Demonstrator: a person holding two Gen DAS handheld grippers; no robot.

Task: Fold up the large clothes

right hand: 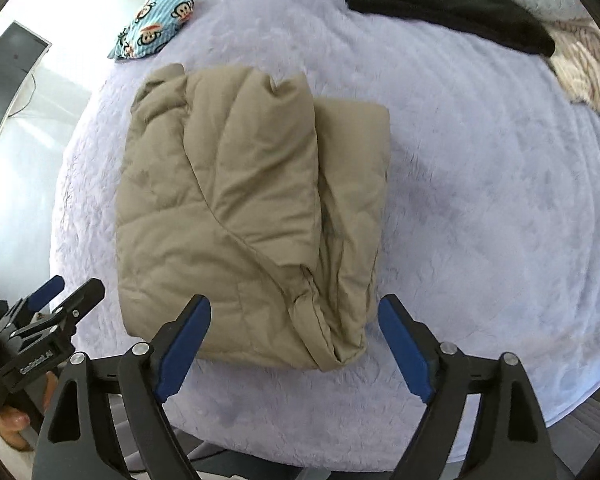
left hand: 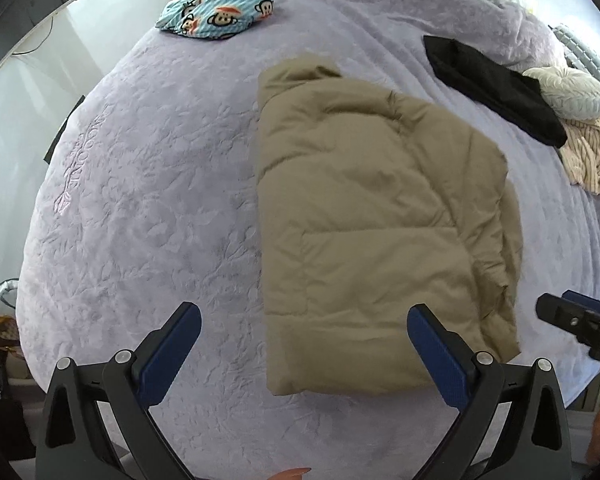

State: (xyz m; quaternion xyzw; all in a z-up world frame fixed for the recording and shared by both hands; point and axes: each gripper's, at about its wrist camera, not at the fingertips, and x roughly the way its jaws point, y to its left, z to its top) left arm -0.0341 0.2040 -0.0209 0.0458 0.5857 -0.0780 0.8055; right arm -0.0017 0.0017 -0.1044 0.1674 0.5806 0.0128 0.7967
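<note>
Blue pads line the fingers of the left gripper (left hand: pixel 304 326), which stands spread wide with nothing between its jaws, held above the near edge of the bed (left hand: pixel 148 184). The right gripper (right hand: pixel 294 322) is likewise spread and holds nothing; no pad touches cloth in either wrist view. Seen from the left wrist, the tip of the right gripper shows at the right edge of the picture, apart from the clothing.

Just beyond both grippers lies the tan padded jacket (right hand: pixel 228 208), folded into a thick oblong bundle and resting on the bed's lavender cover. Its near hem sits close to the bed's near edge; its collar end points away towards the far side. One layer is folded over the top, and a flatter layer shows beneath it on the right side in the right wrist view.

Farther out, well apart from the jacket, a blue garment printed with monkey faces (left hand: pixel 216 8) lies bunched near the far left of the bed. A black garment (left hand: pixel 496 88) lies stretched out at the far right, with a cream knitted item (left hand: pixel 572 92) touching its end and a striped cream cloth (left hand: pixel 592 156) beside that.
</note>
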